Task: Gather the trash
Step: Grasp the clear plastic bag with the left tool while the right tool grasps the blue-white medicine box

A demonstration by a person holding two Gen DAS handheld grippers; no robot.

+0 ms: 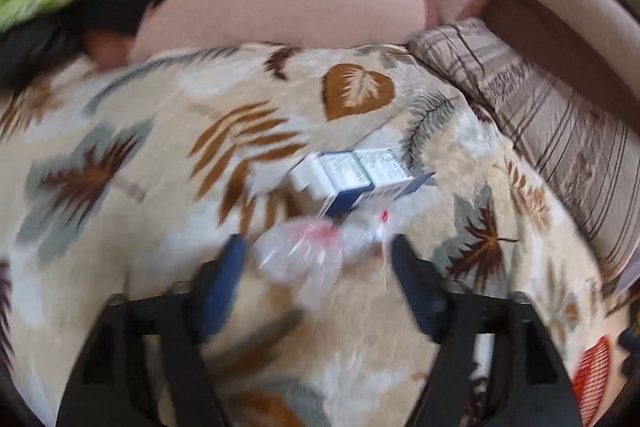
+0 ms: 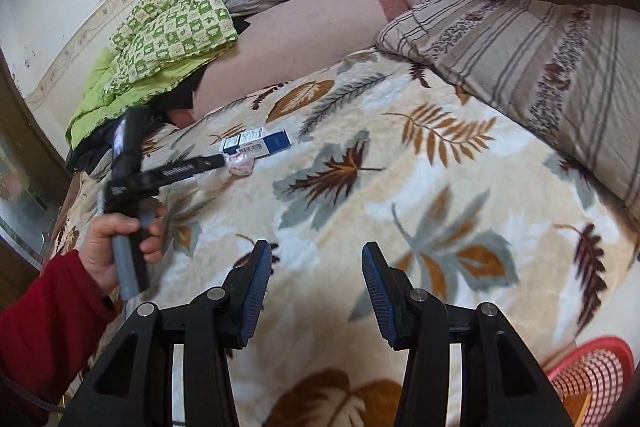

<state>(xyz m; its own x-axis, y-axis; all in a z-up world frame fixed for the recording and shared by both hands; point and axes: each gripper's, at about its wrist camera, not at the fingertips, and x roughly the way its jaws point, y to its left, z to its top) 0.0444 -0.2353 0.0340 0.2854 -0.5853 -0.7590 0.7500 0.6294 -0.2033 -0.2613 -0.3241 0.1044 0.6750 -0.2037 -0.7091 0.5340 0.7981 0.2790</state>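
Bed scene, leaf-print blanket spread across.

Far left, right-wrist view: red sleeve and hand seen gripping the handle of the left gripper, held low over the blanket, fingers aimed twd the trash.

Left gripper: jaws seen wide apart in its own view; image blurred. Crumpled clear wrapper w/ red print seen btwn the fingertips, on the blanket; contact w/ pads cannot be told.

Just beyond wrapper: blue-white carton, lying flat, touching or nearly touching the wrapper.

Right gripper: jaws apart, nothing btwn them, well apart from both trash items.

Far right, bottom corner: red mesh basket partly seen.
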